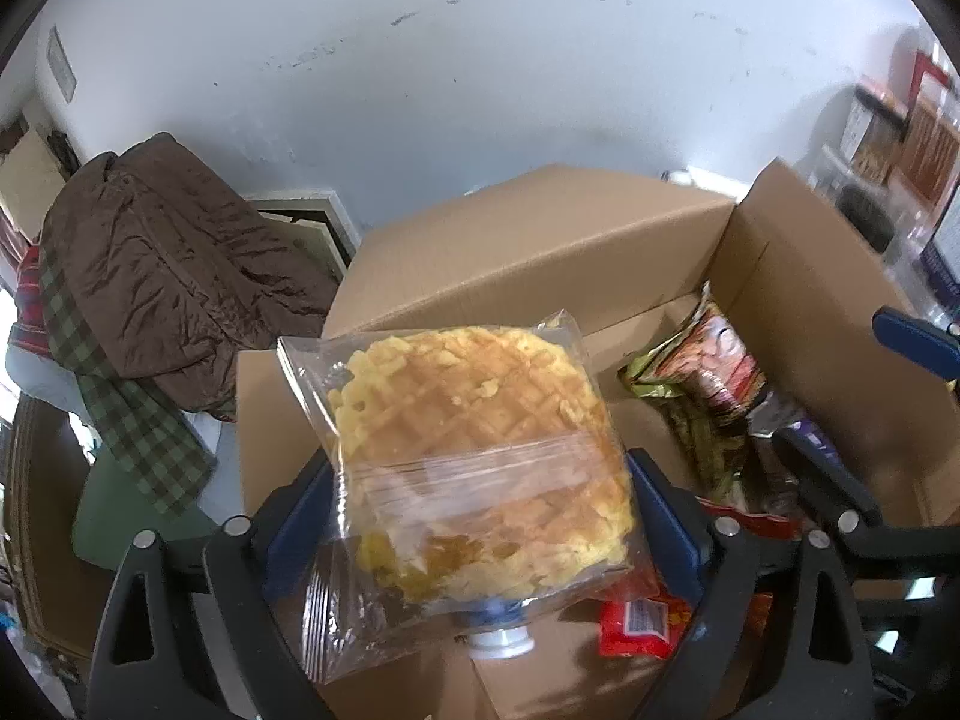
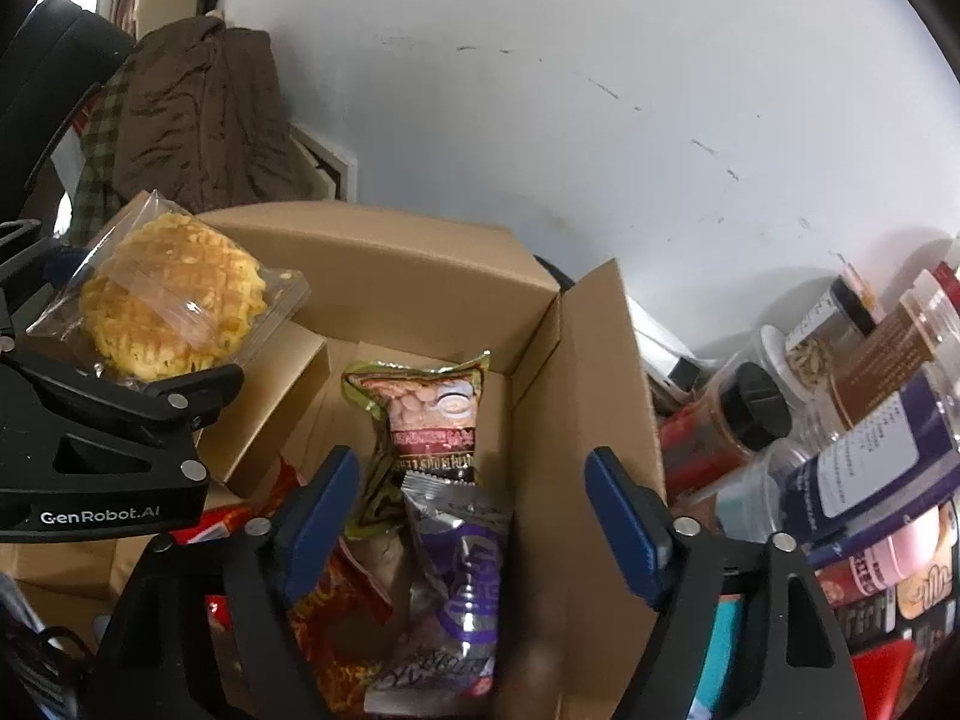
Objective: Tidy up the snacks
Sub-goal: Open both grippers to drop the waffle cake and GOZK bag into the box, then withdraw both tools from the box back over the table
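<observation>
A waffle-patterned yellow bun in a clear wrapper [image 1: 474, 420] sits between the blue pads of my left gripper [image 1: 480, 498], which is shut on it and holds it above the open cardboard box [image 1: 540, 240]. The right wrist view shows the same bun [image 2: 171, 294] aloft at the left, over the box's left flap. My right gripper [image 2: 471, 474] hangs open over the box [image 2: 420, 276] with nothing between its fingers. Below it lie a peanut packet [image 2: 432, 414], a silver-purple packet [image 2: 474, 570] and a red-orange packet [image 2: 342, 600].
Jars and bottles [image 2: 840, 420] crowd the right side outside the box wall. A brown jacket [image 1: 168, 264] lies piled at the left, against the white wall. A small red packet [image 1: 636, 624] and a white bottle cap [image 1: 501, 642] show under the bun.
</observation>
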